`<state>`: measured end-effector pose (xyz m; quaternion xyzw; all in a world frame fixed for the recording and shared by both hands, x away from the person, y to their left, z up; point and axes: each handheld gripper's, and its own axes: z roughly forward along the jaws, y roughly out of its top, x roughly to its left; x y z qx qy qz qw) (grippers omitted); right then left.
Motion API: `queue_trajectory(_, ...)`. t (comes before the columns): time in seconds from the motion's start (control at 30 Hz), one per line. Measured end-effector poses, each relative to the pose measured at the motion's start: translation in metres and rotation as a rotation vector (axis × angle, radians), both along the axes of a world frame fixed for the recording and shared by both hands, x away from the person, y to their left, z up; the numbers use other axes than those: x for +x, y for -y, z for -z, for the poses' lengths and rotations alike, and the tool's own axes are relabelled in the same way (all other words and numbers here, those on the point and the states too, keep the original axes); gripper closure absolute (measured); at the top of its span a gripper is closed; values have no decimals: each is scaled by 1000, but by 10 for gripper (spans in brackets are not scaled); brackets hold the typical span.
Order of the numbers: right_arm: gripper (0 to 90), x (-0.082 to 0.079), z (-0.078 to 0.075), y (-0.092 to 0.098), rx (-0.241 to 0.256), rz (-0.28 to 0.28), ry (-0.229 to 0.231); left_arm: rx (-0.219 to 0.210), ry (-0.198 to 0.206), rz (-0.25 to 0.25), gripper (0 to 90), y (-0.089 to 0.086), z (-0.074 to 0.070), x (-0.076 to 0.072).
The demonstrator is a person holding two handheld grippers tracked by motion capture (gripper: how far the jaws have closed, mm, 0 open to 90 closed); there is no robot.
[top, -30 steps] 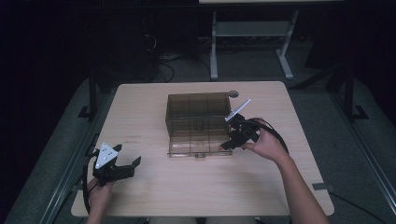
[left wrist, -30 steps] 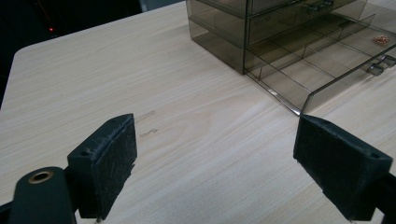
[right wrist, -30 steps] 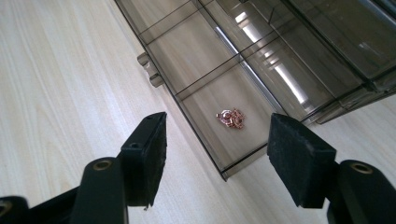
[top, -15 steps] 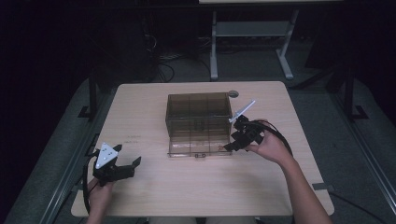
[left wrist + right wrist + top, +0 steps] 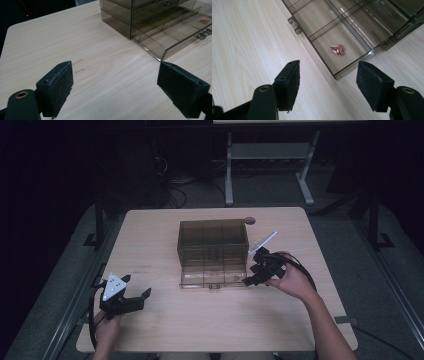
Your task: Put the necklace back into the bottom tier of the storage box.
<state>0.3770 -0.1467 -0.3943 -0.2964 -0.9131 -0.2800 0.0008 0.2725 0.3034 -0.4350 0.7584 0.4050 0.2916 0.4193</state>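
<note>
Right hand-held gripper (image 5: 327,82), jaws apart, hangs over the pulled-out drawer (image 5: 342,37) of the table-top organizer (image 5: 213,240) — copper bits (image 5: 338,49) in its corner compartment. Risk: a jaw striking the drawer's wall and shoving it.

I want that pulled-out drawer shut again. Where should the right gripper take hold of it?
Take the drawer by the small handle on its front wall, coming from the table side. It juts outward, so the open right gripper could close across it.
</note>
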Motion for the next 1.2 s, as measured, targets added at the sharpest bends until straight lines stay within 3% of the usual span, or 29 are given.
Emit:
queue_trajectory(0.9,352,-27,4,15,-11,-5,16,0,1,-1,129,0,0,0)
queue_trajectory(1.2,346,-37,16,29,-2,14,-3,1,1,1,129,1,0,0)
